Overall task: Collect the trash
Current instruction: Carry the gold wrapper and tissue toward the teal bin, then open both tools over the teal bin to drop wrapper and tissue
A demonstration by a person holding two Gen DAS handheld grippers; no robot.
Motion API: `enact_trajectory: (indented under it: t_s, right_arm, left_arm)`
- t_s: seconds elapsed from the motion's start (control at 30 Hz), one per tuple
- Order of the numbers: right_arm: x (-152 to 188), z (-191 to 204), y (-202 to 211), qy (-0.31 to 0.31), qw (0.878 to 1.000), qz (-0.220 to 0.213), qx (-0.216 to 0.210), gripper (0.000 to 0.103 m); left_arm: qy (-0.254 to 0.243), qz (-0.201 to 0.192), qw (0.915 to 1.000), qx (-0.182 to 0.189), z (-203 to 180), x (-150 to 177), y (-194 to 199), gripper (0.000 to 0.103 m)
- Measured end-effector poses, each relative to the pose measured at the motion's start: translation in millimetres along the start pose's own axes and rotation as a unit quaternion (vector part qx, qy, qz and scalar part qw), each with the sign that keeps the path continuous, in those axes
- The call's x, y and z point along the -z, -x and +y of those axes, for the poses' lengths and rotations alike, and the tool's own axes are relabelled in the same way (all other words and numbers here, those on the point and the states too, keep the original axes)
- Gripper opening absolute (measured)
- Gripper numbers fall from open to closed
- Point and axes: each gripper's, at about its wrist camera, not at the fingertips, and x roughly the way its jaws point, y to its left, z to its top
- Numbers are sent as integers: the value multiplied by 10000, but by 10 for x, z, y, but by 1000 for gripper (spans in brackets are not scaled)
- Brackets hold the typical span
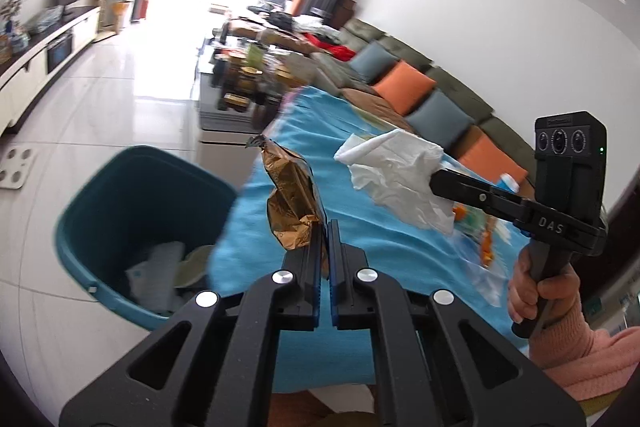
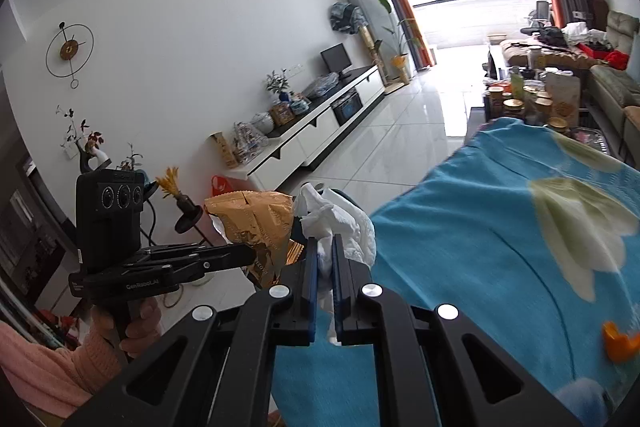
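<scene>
1. Left gripper (image 1: 327,227) was clenched on a crumpled gold snack wrapper (image 1: 290,203). Fingers pinched only its lower corner; the rest stood up loose above the tips.
2. Right gripper (image 2: 325,247) was clenched on a wad of white tissue (image 2: 340,219). Most of the wad bulged out past the fingers, and a strip trailed down between them.
3. Both pieces of trash were in the air, over the edge of the tabletop with the blue flowered cloth (image 1: 360,155).
4. Teal bin (image 1: 132,195) sat on the floor beside the tabletop, to the lower left in the left wrist view, already with paper and other trash inside. In that view the wrapper was just short of the rim, the tissue further back over the cloth.
5. Judged step: carry to the bin, drop not yet made.
6. Risks:
 - Thin corner hold on the wrapper; a quick swing could slip it out onto the floor before the rim.
 - Tissue is light and loose; it could tear, or cling to a finger when released.
 - The two grippers were close together; crowding over the bin could knock them.
 - Releasing early would land the tissue back on the cloth.
7. More trash was left: orange bits (image 2: 620,345) and clear plastic (image 1: 486,279) on the cloth.
</scene>
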Motion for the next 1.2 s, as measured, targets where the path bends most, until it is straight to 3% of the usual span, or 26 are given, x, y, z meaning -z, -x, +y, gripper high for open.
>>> enact_trajectory:
  t_s: [0.3,0.63,1.1,1.2]
  right_arm:
    - [-240,167,-599,118,9992,293,-262,6]
    - [-353,261,-1115,80,9973,572,-447,6]
    - [-288,308,-1711,-48,9938,1098,-170,8]
    - [-280,296,-1773,-103,9931,1166,-92,14]
  left_arm:
    - [415,-54,9977,-533,633,-71,137,4]
    - [732,171,9928,-933,1096,2,22,4]
    - [1133,432,9848,-1247,1395,42,-439,4]
    - [1214,475,9831,-1289,1444,59,-507,4]
